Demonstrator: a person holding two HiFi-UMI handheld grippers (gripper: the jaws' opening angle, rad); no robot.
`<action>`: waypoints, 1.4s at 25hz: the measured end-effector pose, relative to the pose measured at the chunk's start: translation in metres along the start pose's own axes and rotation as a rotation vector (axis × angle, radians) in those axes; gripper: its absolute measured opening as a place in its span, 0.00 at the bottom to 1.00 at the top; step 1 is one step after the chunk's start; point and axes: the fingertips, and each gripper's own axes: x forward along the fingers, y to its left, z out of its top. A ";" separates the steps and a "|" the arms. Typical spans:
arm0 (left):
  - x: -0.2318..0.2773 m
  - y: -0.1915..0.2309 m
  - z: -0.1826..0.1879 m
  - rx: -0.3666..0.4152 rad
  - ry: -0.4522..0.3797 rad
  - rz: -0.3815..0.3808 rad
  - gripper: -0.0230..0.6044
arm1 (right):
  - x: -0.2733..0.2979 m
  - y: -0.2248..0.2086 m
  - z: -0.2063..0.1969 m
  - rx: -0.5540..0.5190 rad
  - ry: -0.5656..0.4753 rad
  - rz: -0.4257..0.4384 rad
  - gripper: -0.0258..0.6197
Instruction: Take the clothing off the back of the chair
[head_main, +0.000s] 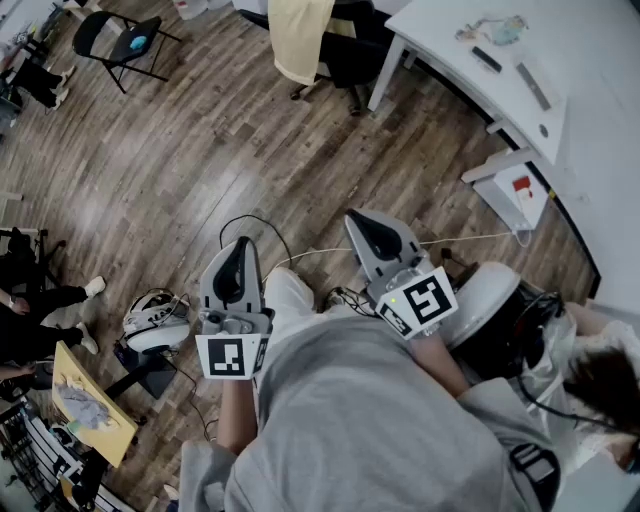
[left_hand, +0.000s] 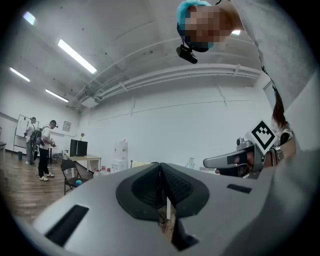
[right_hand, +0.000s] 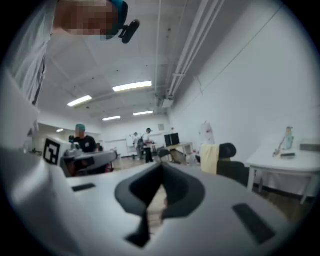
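An open lab-like workroom: white desk (head_main: 590, 60), folding chair (head_main: 115, 35), ceiling strip lights (left_hand: 76, 56), monitors (left_hand: 78, 148).

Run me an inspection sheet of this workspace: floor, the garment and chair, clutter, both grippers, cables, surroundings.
Surface: wood floor, glossy.
Job's things: yellow garment draped over the back of the black chair; not yet taken.
Clutter: small items on the white desk; white helmet-like thing on the floor; folding chair far off.
Grippers: left hand-held gripper shut, empty; right hand-held gripper shut, empty; both short of the chair.
Cables: black cable looped on the floor; white cable running toward the desk.
Surroundings: seated person at left; people standing far back.
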 end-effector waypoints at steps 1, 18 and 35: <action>0.003 -0.003 -0.001 0.009 0.004 -0.002 0.09 | -0.002 -0.001 -0.001 -0.017 0.002 -0.003 0.09; -0.035 -0.071 -0.006 0.053 0.020 -0.072 0.09 | -0.060 0.029 -0.001 -0.081 -0.014 0.000 0.09; -0.005 -0.072 -0.016 0.035 0.005 -0.094 0.09 | -0.072 -0.012 -0.009 -0.052 0.000 -0.078 0.09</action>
